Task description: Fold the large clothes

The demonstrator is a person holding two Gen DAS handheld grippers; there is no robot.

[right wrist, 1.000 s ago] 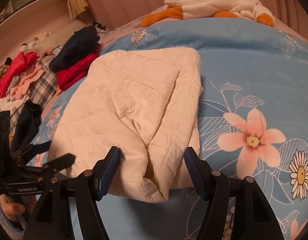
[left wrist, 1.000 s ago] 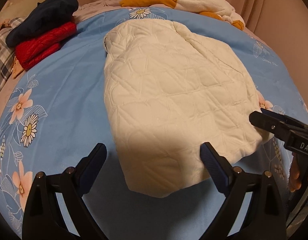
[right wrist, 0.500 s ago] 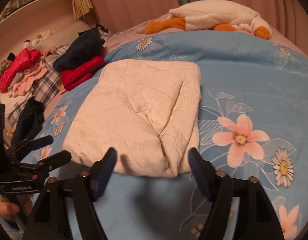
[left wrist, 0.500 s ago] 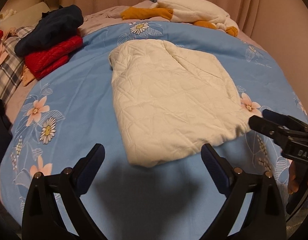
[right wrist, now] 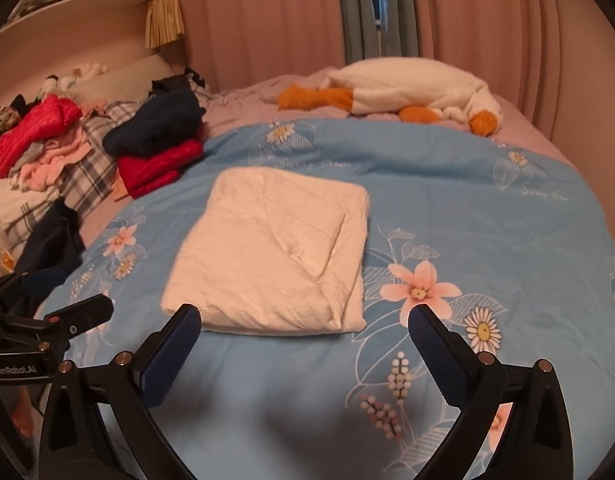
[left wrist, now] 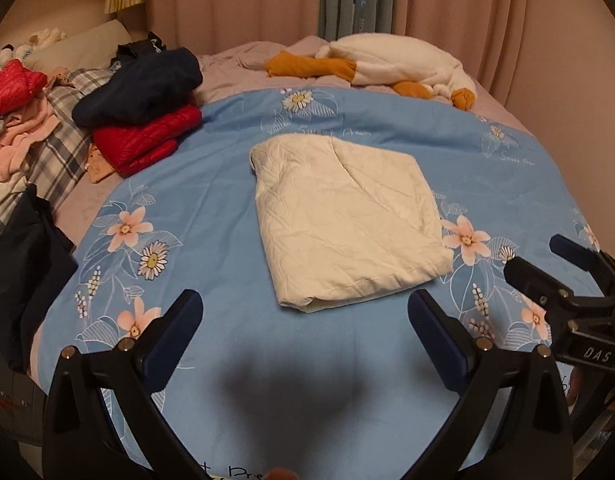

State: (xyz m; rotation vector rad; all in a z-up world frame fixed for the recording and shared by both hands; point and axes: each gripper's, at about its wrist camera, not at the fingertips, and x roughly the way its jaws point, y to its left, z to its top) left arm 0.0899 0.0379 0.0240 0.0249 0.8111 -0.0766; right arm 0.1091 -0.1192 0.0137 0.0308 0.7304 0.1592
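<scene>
Jacket (left wrist: 347, 220), cream and quilted, lies folded into a thick soft rectangle in the middle of the blue flowered bedspread (left wrist: 227, 184). Just short of the jacket's near edge, the left gripper (left wrist: 305, 330) and right gripper (right wrist: 303, 342) hang above the bedspread, jaws having just spread to their widest, with nothing between them and touching nothing. Left of the jacket sits a stack of a dark garment (left wrist: 139, 88) on a red one (left wrist: 147, 140).

Pink curtains (right wrist: 267, 20) behind a bed (right wrist: 467, 208), warm dim light
</scene>
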